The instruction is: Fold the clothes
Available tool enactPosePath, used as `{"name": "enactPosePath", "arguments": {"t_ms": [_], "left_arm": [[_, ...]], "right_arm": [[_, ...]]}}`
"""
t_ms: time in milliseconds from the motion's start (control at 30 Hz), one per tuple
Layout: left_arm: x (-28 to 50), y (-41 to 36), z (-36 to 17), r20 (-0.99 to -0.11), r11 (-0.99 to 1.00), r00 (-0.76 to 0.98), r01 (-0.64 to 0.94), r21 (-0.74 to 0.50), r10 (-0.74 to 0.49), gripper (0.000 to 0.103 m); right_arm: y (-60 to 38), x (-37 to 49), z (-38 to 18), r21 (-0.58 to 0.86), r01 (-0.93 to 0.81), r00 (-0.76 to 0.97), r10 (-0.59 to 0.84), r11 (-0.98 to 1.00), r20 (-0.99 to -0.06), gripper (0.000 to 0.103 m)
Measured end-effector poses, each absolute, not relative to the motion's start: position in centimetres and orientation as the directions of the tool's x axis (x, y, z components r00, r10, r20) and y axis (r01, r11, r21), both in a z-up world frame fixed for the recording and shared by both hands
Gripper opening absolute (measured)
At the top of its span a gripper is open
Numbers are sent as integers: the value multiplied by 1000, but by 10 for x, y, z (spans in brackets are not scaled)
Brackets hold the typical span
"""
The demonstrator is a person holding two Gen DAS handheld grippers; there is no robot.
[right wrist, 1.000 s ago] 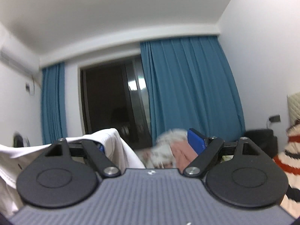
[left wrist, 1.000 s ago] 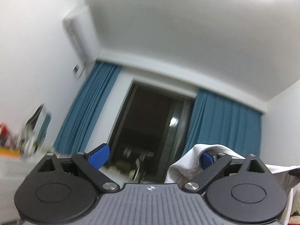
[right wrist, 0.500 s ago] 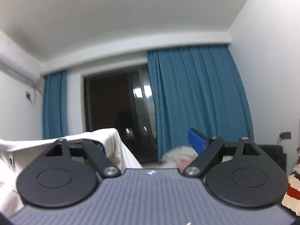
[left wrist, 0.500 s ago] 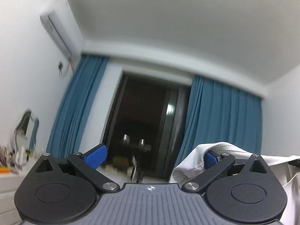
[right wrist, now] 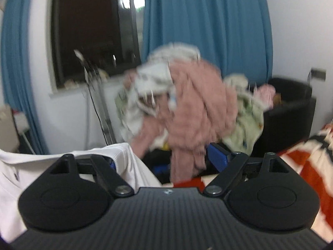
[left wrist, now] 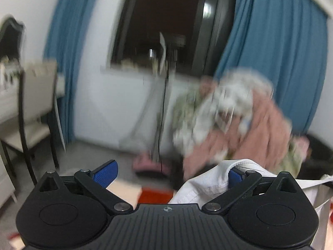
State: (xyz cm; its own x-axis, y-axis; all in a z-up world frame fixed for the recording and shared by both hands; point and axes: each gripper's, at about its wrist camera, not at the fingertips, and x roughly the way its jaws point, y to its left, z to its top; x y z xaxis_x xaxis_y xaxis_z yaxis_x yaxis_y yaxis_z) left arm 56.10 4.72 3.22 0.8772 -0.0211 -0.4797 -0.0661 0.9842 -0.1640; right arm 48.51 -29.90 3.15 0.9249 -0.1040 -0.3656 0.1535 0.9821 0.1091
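A white garment [left wrist: 206, 184] hangs over the right finger of my left gripper [left wrist: 170, 171], whose blue-padded jaws stand wide apart. The same white garment [right wrist: 124, 158] is draped over the left finger of my right gripper [right wrist: 164, 158], also wide open. The cloth stretches between the two grippers, hooked on the inner fingers, not pinched. Both views are blurred by motion.
A heap of pink, white and pale green clothes [right wrist: 187, 104] lies piled ahead on a dark armchair [right wrist: 291, 112]. A red, white and black patterned blanket [right wrist: 312, 162] is at the right. A chair [left wrist: 31, 108] stands left, with blue curtains [left wrist: 270, 52] and a dark window behind.
Both grippers have tilted down from the ceiling and window toward the floor, clothes pile and blanket. The white garment stays draped on the same fingers.
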Motion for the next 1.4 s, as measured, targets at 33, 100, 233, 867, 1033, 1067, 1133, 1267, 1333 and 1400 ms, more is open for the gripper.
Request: {"name": "enactPosePath", "arguments": {"t_ms": [33,100,233,867,1033,1067,1133,1267,1333,1400], "left_arm": [[584,53,4,-536,986,844,-66,-153,-27,101],[621,60,-47,-649,989,760,-57,-138,-47,99],[670,64,-111,-837,989,531,15,-144,-130,99],[436,73,28,-459,983,871,121,-141,-173,102],[304,53,46,-361,991,925,81,-110,-115,103],[279,49,46,-347,991,932,75,-107,-108,103],[237,41,40,-346,992,932,84,-91,-111,103],[160,27,28,-360,993,925,109,-54,-121,103],[136,22,18,-355,994,929,105,-20,-105,103],[119,19,5,-347,995,933,98,-7,-94,103]], "right_arm": [[-298,508,10,99,156,903,-102,983,-417,83],[-296,551,-33,81,155,848,-90,985,-521,83],[-291,603,-100,61,55,656,10,997,-755,83],[-244,433,-1,125,-98,803,152,987,-577,83],[-242,305,18,167,-70,866,143,983,-480,83],[-242,281,19,175,-70,871,146,982,-469,83],[-242,237,20,188,-71,881,150,980,-448,83],[-240,163,16,157,-79,913,134,984,-385,83],[-242,134,13,151,-73,931,122,986,-345,83],[-243,113,6,152,-63,944,108,986,-313,83]]}}
